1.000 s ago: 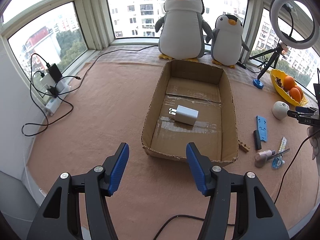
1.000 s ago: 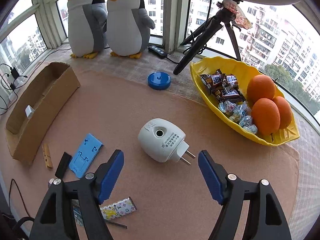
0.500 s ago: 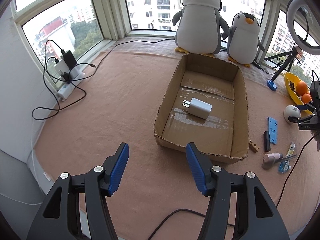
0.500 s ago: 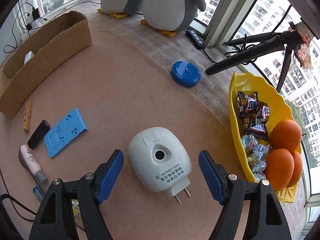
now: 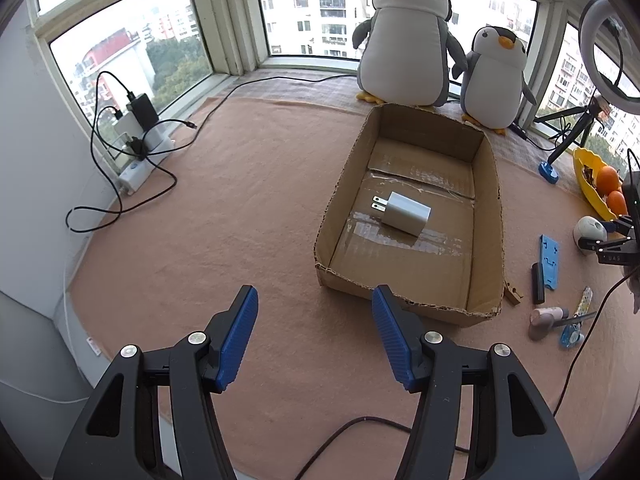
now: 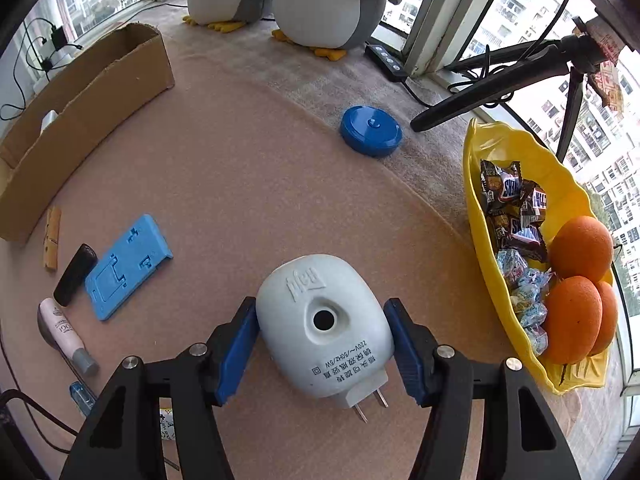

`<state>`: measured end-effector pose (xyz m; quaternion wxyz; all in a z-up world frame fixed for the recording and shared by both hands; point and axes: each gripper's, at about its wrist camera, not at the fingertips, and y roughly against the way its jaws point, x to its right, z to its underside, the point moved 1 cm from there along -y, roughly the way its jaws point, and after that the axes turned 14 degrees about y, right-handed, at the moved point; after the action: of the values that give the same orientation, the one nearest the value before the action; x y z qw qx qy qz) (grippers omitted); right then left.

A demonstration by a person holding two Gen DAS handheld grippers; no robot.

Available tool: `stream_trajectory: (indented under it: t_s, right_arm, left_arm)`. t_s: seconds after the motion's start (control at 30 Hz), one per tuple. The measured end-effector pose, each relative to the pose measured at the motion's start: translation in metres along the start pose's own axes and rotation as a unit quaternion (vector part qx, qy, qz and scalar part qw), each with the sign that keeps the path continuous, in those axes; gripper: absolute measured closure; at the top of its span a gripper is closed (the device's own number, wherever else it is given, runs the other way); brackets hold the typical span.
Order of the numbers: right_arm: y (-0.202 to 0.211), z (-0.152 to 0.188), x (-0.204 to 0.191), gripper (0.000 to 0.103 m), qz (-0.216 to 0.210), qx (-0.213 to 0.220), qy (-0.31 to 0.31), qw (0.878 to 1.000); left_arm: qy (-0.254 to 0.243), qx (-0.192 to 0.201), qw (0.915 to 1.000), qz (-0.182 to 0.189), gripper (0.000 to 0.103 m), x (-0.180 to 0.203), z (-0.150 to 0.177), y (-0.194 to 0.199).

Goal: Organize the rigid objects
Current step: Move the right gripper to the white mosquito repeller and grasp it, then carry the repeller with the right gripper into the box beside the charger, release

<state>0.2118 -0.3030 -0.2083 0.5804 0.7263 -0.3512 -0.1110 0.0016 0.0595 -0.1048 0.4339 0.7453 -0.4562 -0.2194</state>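
A white plug-in device [image 6: 320, 320] with two prongs lies on the tan mat, between the blue pads of my right gripper [image 6: 322, 312]. The jaws are closing and both pads touch its sides. In the left wrist view the same device [image 5: 588, 230] shows small at the far right. My left gripper [image 5: 314, 308] hangs open over bare mat in front of the cardboard box [image 5: 486, 216], nothing between its fingers. A white charger [image 5: 404, 214] lies inside the box. A blue phone stand [image 6: 128, 266], a black stick [image 6: 75, 274], a wooden clothespin [image 6: 52, 244] and a pink tube [image 6: 64, 332] lie left of the device.
A yellow bowl [image 6: 476, 184] with oranges and sweets stands close on the right. A blue round disc [image 6: 371, 130] and tripod legs [image 6: 480, 96] lie beyond. Two plush penguins [image 5: 404, 40] stand behind the box. A power strip with cables [image 5: 140, 160] sits at the far left wall.
My right gripper came down over the white device and rolled, and its jaws narrowed onto the device's sides. The left gripper stayed in place, open, its view shifted slightly.
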Motion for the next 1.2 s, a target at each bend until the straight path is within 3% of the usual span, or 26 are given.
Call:
stream_trajectory:
  t_s: [0.37, 0.53, 0.9, 1.2]
  right_arm:
    - [0.031, 0.038, -0.013, 0.044, 0.041, 0.025, -0.151, 0.987]
    - [0.061, 0.045, -0.024, 0.044, 0.043, 0.06, -0.196, 0.978]
    - [0.137, 0.007, -0.083, 0.044, 0.031, 0.143, -0.194, 0.97]
    - [0.155, -0.037, -0.129, 0.044, 0.013, 0.174, -0.179, 0.968]
  left_arm:
    - [-0.012, -0.002, 0.9997, 0.019, 0.044, 0.003, -0.006, -0.011]
    - [-0.015, 0.0, 0.9996, 0.025, 0.044, -0.001, -0.011, -0.018]
    - [-0.026, -0.006, 0.9987, 0.043, 0.044, -0.003, -0.028, -0.041]
    - [-0.041, -0.01, 0.9976, 0.056, 0.047, -0.005, -0.041, -0.056]
